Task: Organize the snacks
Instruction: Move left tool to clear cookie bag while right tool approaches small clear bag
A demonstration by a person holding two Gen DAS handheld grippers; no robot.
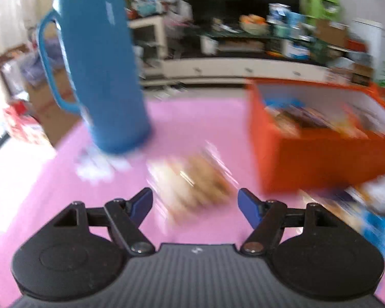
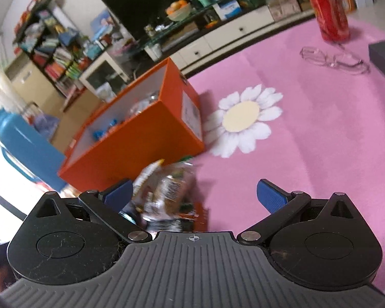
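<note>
Left wrist view: left tongs apart, empty; blurred snack pack on pink table just beyond tips, centred, long axis near-left to far-right. Orange box to right. Right tongs apart; snacks at left pad.

An open orange box stands on the pink cloth, with blue and other packets lying inside it. A clear packet of brown snacks lies flat near its left wall, blurred. More wrapped snacks lie heaped just beside its front wall.
</note>
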